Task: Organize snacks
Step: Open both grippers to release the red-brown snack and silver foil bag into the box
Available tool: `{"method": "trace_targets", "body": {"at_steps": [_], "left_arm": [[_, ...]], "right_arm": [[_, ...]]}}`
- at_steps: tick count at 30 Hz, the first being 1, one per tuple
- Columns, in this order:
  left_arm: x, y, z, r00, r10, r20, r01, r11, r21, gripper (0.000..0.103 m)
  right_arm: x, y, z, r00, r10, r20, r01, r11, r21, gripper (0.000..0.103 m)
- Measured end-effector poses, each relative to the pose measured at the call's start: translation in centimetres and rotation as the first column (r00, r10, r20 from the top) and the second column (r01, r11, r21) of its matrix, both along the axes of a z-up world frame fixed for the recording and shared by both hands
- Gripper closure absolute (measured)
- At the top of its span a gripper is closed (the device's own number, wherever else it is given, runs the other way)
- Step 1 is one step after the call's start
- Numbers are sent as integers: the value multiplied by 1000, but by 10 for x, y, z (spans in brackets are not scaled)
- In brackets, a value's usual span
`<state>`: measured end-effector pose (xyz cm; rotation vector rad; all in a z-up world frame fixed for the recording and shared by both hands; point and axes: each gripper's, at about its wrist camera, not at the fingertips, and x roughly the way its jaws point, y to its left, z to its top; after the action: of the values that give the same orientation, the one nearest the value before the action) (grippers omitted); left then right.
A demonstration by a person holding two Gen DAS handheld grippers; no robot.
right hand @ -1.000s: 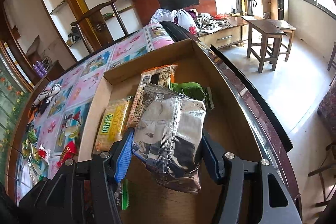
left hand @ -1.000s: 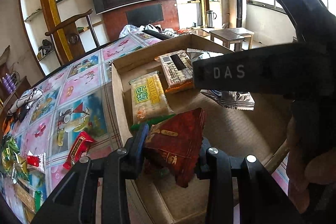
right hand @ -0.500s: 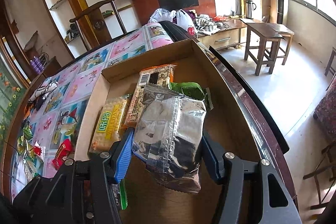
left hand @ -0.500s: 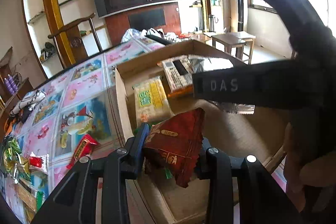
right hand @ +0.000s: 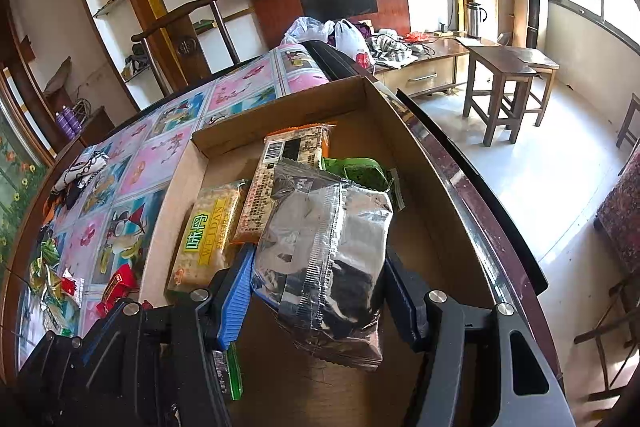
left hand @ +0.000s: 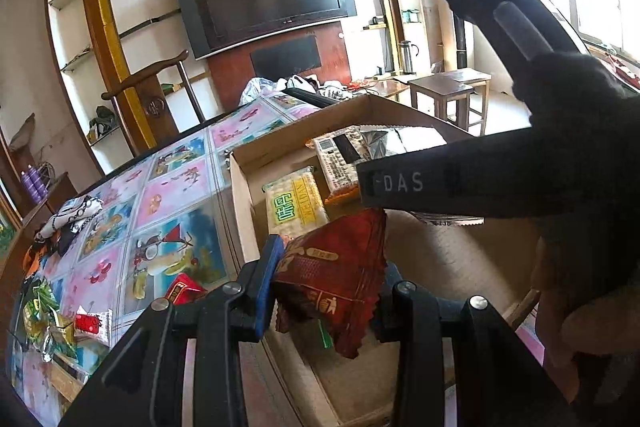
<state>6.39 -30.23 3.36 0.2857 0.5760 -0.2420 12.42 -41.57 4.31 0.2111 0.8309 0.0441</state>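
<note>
My left gripper is shut on a dark red snack packet and holds it above the near left corner of a shallow cardboard box. My right gripper is shut on a silver foil snack bag, held over the box's floor. In the box lie a yellow WEIDAN packet, a beige barcode packet and a green packet. The right gripper's black body crosses the left wrist view and hides the box's right part.
The box stands on a table with a flowered cloth. Loose snacks lie at the table's near left: a red packet, a small red-and-white one, green and yellow ones. A wooden chair and stools stand beyond.
Both grippers have kept hold of their packets. The left gripper has drawn back and tilted up a little, so more of the room shows. The right gripper has shifted only slightly.
</note>
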Motion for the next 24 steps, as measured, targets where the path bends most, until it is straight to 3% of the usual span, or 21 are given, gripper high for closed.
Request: {"method": "trace_targets", "body": {"at_steps": [8, 24], "left_arm": [[13, -1, -12, 985, -41, -167, 33, 998, -47, 68], [13, -2, -13, 981, -40, -190, 32, 998, -45, 68]], "right_arm": [[0, 5, -2, 1000, 24, -7, -24, 999, -24, 39], [-1, 10, -3, 1000, 26, -12, -26, 999, -31, 38]]}}
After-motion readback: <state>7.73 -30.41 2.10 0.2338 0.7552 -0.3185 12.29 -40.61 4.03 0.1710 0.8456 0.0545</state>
